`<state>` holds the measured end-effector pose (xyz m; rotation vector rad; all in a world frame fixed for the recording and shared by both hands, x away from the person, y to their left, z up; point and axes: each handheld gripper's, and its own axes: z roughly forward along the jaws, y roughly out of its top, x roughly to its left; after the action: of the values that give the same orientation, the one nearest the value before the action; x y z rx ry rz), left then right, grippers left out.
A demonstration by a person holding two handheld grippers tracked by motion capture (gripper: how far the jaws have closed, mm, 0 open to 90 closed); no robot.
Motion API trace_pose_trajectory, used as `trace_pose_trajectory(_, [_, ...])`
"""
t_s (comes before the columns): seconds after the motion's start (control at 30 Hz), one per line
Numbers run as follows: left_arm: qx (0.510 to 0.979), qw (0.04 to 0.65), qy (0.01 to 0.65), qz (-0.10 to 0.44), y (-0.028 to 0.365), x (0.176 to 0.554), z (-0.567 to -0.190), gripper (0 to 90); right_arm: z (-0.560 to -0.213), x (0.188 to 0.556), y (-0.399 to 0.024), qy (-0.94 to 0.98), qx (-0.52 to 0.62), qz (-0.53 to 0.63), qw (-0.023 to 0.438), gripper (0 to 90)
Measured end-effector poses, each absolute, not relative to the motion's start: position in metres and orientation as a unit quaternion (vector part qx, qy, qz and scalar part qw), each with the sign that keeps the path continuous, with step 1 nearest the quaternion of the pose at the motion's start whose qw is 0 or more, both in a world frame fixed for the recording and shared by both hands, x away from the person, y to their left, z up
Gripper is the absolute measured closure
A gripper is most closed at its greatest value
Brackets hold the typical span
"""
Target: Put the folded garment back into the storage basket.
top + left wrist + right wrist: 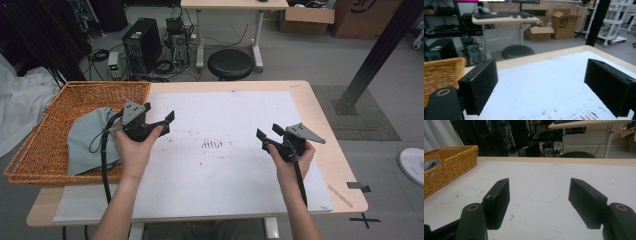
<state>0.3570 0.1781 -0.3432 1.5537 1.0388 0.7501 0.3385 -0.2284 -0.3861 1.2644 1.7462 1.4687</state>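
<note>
A white mat (pixel 240 165) covers the table (pixel 327 150). A basket (pixel 55 125) holding grey cloth (pixel 85 137) sits at nine o'clock. Both the left gripper (pixel 161 120) and the right gripper (pixel 267 134) are open and empty.

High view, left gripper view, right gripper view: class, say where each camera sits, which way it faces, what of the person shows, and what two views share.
High view: above the table's near side, looking forward and down; both forearms, left gripper, right gripper.
Left gripper view: rides the left gripper, facing the far edge; its open fingers.
Right gripper view: rides the right gripper, facing across the white mat; open fingers.
Shared: wicker basket.
</note>
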Motion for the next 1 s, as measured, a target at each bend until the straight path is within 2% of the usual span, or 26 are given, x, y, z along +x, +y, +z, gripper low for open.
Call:
trace_pose_trajectory(0.23, [0.66,0.535,0.429,0.308,0.15,0.352,-0.359,7.9,-0.392,0.343,-0.229,0.643,0.47,0.547,0.258,31.2])
trace_pose_trajectory(0.5, [0.658,0.531,0.441,0.302,0.136,0.351,-0.387,4.1,-0.403,0.346,-0.232,0.635,0.487,0.54,0.26,25.0])
trace_pose_trajectory(0.73, [0.651,0.522,0.454,0.312,0.14,0.347,-0.409,4.0,-0.416,0.349,-0.239,0.63,0.502,0.531,0.263,22.4])
trace_pose_trajectory(1.0, [0.639,0.521,0.467,0.32,0.151,0.344,-0.416,4.0,-0.423,0.353,-0.241,0.632,0.506,0.526,0.26,21.0])
